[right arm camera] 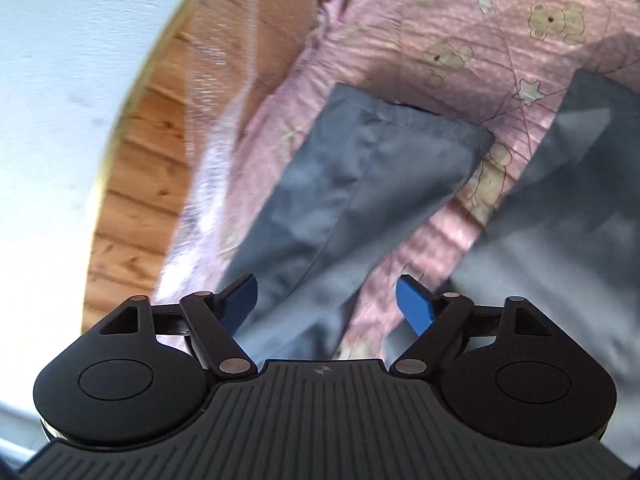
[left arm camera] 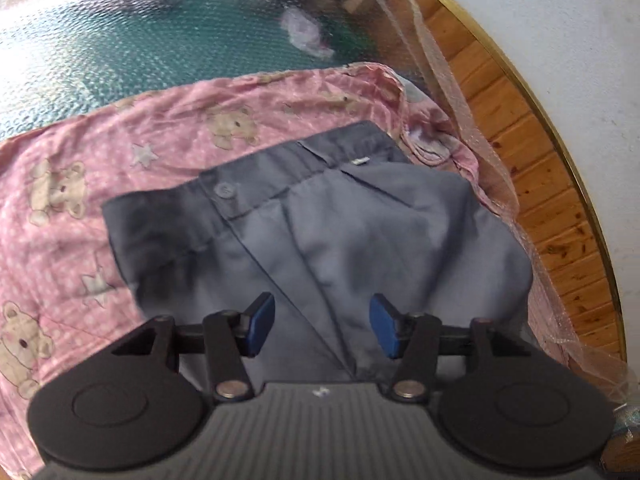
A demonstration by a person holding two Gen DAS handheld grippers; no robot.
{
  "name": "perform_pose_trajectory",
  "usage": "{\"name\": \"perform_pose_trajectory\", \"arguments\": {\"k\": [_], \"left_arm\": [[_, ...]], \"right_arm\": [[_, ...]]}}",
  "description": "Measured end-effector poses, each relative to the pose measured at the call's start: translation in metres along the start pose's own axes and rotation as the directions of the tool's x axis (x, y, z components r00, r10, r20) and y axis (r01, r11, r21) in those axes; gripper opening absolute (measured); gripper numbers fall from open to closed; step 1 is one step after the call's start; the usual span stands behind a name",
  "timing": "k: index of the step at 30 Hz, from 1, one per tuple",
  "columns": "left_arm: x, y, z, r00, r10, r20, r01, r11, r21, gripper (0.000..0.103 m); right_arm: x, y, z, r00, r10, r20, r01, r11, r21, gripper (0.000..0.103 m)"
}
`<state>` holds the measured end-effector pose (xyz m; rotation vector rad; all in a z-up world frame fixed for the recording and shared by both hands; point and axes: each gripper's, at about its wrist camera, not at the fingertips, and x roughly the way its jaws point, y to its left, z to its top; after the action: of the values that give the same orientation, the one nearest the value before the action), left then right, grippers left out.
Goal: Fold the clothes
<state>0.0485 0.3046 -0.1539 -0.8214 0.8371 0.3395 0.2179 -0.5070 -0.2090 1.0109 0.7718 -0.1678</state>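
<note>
A: Item one, the carrier?

B: Pink quilt (left arm camera: 132,168) printed with teddy bears and stars, spread flat. Beyond its far edge lies a teal, bubble-textured sheet (left arm camera: 120,52). Along its right edge in the left wrist view hangs a sheer pink net (left arm camera: 472,152), then wood-plank panelling (left arm camera: 532,184) with a thin brass-coloured trim, then a white wall (left arm camera: 560,40).

A: Item two, the garment?

B: Grey trousers (left arm camera: 340,232), lying on the quilt. Waistband (left arm camera: 280,168) with a grey button (left arm camera: 224,190) points toward the quilt's far edge, near its far right corner. A small white tag sits on the band.

A: And the legs?

B: In the right wrist view, one grey trouser leg (right arm camera: 360,184) lies flat with its hemmed cuff toward the quilt's net-side edge. A second grey panel (right arm camera: 560,208) lies beside it, with pink quilt showing between. That view is motion-blurred.

A: Item three, the left gripper (left arm camera: 322,330)?

B: Blue pads (left arm camera: 262,316) stand apart, over the trousers' seat. No fabric is pinched between them.

A: Item four, the right gripper (right arm camera: 326,306)?

B: Pads wide apart, framing the upper end of the leg and a strip of quilt. Nothing is clamped.
</note>
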Motion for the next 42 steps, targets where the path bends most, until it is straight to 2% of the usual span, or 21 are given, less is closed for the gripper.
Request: {"name": "perform_pose_trajectory", "arguments": {"k": [2, 3, 6, 8, 9, 10, 12, 14, 20, 22, 25, 26, 27, 28, 29, 30, 32, 36, 38, 40, 42], "left_arm": [[0.012, -0.019, -0.011, 1.0, -0.006, -0.017, 0.007, 1.0, 0.022, 0.054], [0.017, -0.026, -0.016, 1.0, -0.003, -0.019, 0.004, 1.0, 0.025, 0.054], [0.024, -0.034, -0.023, 1.0, -0.016, -0.013, 0.016, 1.0, -0.004, 0.054], [0.027, -0.035, -0.024, 1.0, -0.023, -0.002, 0.023, 0.999, -0.036, 0.056], [0.028, -0.034, -0.024, 1.0, -0.03, 0.007, 0.03, 0.998, -0.056, 0.058], [0.032, -0.032, -0.025, 1.0, -0.026, 0.011, 0.027, 0.996, -0.09, 0.059], [0.041, -0.028, -0.025, 0.999, -0.038, -0.006, 0.037, 0.988, -0.151, 0.06], [0.048, -0.03, -0.024, 0.999, -0.031, -0.022, 0.027, 0.986, -0.164, 0.06], [0.077, -0.051, -0.016, 0.996, -0.022, -0.091, 0.011, 0.992, -0.123, 0.069], [0.094, -0.061, -0.007, 0.994, 0.004, -0.109, -0.016, 0.994, -0.112, 0.076], [0.124, -0.075, 0.006, 0.985, 0.057, -0.161, -0.078, 0.989, -0.124, 0.077], [0.131, -0.081, 0.009, 0.982, 0.07, -0.174, -0.09, 0.99, -0.111, 0.068], [0.138, -0.088, 0.013, 0.979, 0.082, -0.187, -0.1, 0.99, -0.095, 0.036], [0.143, -0.094, 0.014, 0.974, 0.107, -0.199, -0.123, 0.99, -0.07, 0.014], [0.143, -0.097, 0.015, 0.974, 0.099, -0.202, -0.114, 0.992, -0.062, 0.002], [0.126, -0.097, 0.016, 0.986, 0.045, -0.159, -0.056, 0.996, -0.068, 0.001], [0.088, -0.096, 0.017, 0.995, -0.078, -0.059, 0.074, 0.995, -0.074, 0.0], [0.013, -0.025, -0.028, 0.992, -0.113, 0.049, 0.118, 0.987, -0.106, 0.001], [0.029, 0.019, -0.052, 0.997, -0.046, -0.059, 0.033, 0.978, -0.205, 0.001], [0.032, 0.03, -0.058, 0.999, -0.003, -0.039, -0.007, 0.969, -0.246, 0.012], [0.025, 0.029, -0.051, 0.999, -0.02, 0.033, 0.028, 0.959, -0.28, 0.041]], "right_arm": [[0.027, -0.005, 0.011, 0.999, -0.035, -0.023, 0.035, 0.999, 0.008, 0.043], [0.033, -0.005, 0.017, 0.998, -0.038, -0.042, 0.039, 0.999, 0.004, 0.004], [-0.01, 0.027, 0.03, 0.997, 0.069, 0.026, -0.067, 0.993, -0.096, 0.0], [-0.085, 0.058, 0.027, 0.965, 0.232, 0.122, -0.204, 0.957, -0.205, 0.0], [-0.116, 0.065, 0.023, 0.961, 0.226, 0.161, -0.174, 0.942, -0.287, 0.0], [-0.126, 0.06, 0.023, 0.975, 0.147, 0.167, -0.088, 0.944, -0.318, 0.0], [-0.111, 0.024, 0.029, 0.997, 0.004, 0.078, 0.015, 0.97, -0.244, 0.0], [-0.103, 0.001, 0.025, 0.998, -0.06, 0.036, 0.066, 0.975, -0.211, 0.0], [-0.113, -0.017, 0.003, 0.998, -0.017, 0.056, 0.024, 0.991, -0.131, 0.0], [-0.113, -0.026, 0.002, 0.998, -0.025, 0.05, 0.031, 0.992, -0.119, 0.0], [-0.112, -0.039, 0.0, 0.998, -0.045, 0.045, 0.05, 0.994, -0.098, 0.0], [-0.113, -0.041, 0.0, 0.998, -0.044, 0.047, 0.048, 0.995, -0.091, 0.0], [-0.114, -0.042, 0.0, 0.998, -0.041, 0.048, 0.046, 0.995, -0.092, 0.0], [-0.116, -0.044, 0.0, 0.998, -0.038, 0.05, 0.043, 0.995, -0.094, 0.0], [-0.116, -0.044, 0.0, 0.998, -0.036, 0.049, 0.04, 0.994, -0.099, 0.0], [-0.117, -0.044, 0.0, 0.998, -0.03, 0.054, 0.036, 0.994, -0.102, 0.0], [-0.12, -0.044, 0.001, 0.998, -0.019, 0.063, 0.026, 0.994, -0.109, 0.0], [-0.131, -0.047, 0.002, 0.996, 0.011, 0.089, -0.001, 0.993, -0.118, 0.0], [-0.13, -0.054, 0.0, 0.998, -0.015, 0.067, 0.022, 0.993, -0.117, 0.001], [-0.118, -0.064, -0.008, 0.996, -0.09, 0.021, 0.092, 0.986, -0.136, 0.005], [-0.109, -0.074, -0.013, 0.991, -0.131, -0.013, 0.128, 0.983, -0.134, 0.013]]}}
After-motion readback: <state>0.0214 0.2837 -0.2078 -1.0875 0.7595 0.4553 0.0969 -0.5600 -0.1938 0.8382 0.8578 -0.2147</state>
